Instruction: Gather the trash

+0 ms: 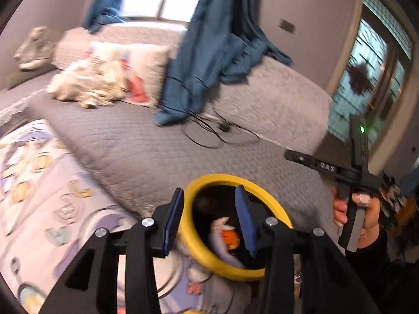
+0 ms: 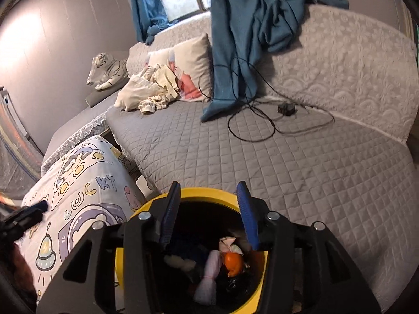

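Note:
A yellow-rimmed bin [image 2: 209,192] with a dark inside stands right below both grippers, against the grey quilted bed. In it lie an orange piece [image 2: 233,261], a pale pink wrapper [image 2: 209,278] and a white wad [image 2: 180,261]. My right gripper [image 2: 209,216] hangs over the bin's mouth, open, with nothing between its blue pads. My left gripper [image 1: 209,218] is also open and bare, over the bin's yellow rim [image 1: 191,246], with the orange piece [image 1: 231,239] showing inside. A hand [image 1: 369,219] holds the right gripper's handle [image 1: 351,225] at the right of the left wrist view.
The grey quilted bed [image 2: 301,172] carries a black cable with a charger [image 2: 286,109], a hanging blue curtain [image 2: 235,52], a pillow [image 2: 193,60], cream clothes [image 2: 146,91] and a tiger plush [image 2: 107,70]. A cartoon-print blanket [image 2: 86,191] lies left of the bin.

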Available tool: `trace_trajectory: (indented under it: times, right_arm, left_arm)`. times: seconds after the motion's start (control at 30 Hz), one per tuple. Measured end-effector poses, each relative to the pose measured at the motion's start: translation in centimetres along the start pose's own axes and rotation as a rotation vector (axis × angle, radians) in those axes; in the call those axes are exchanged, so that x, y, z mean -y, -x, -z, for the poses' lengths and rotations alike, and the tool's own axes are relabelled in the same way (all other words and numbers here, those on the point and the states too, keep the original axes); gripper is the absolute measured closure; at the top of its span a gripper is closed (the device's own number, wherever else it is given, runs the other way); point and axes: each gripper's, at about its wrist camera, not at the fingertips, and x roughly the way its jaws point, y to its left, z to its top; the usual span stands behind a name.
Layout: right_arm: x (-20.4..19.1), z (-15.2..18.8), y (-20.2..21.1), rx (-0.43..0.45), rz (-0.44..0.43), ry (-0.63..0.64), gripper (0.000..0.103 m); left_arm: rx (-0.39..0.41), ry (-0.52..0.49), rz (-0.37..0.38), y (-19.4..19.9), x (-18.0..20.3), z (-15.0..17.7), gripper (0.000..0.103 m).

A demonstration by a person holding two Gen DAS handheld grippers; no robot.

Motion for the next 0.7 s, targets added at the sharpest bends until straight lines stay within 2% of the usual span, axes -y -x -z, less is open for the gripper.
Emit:
trace_trajectory:
  times: [0.13,0.2,0.27,0.3,0.37,0.4,0.47,0.57,0.63,0.7]
  right_arm:
    - [-5.5,0.0,1.2,0.069,-0.039,0.106,0.050]
    - [-8.5,0.1,1.7,0.096,-0.080,0.152,0.044]
    - [-12.2,0.6,2.4,0.134,-0.116,0.217,0.039]
    - [-14.3,1.0,3.1,0.163,-0.146,0.255,0.032]
    - [-17.4,1.7,4.0,0.202,-0.193,0.288,0.020]
    - [-19.1,2.3,4.7,0.229,-0.227,0.298,0.014]
    - [-21.7,3.2,5.8,0.271,-0.270,0.315,0.008]
    - [-24.9,4.8,7.3,0.322,-0.320,0.330,0.008]
    - [-26.7,6.0,7.9,0.320,-0.337,0.353,0.008]
    - [-28.1,7.3,8.4,0.306,-0.357,0.361,0.008]
  left_arm:
    - [0.119,0.052,-0.151,7.3,-2.9,1.7,0.060]
    - [0.176,0.080,-0.255,10.9,-4.1,2.8,0.052]
    - [0.266,0.103,-0.401,15.6,-5.1,4.4,0.036]
    - [0.290,0.109,-0.440,16.9,-5.1,4.9,0.033]
    - [0.362,0.140,-0.553,20.8,-5.5,6.7,0.012]
    - [0.386,0.155,-0.589,22.0,-5.5,7.2,0.009]
    - [0.444,0.187,-0.681,24.9,-5.3,8.9,0.008]
    - [0.474,0.226,-0.774,27.2,-4.9,10.8,0.008]
    - [0.490,0.242,-0.835,27.9,-4.2,11.8,0.008]
    - [0.505,0.223,-0.859,28.2,-3.2,12.7,0.008]
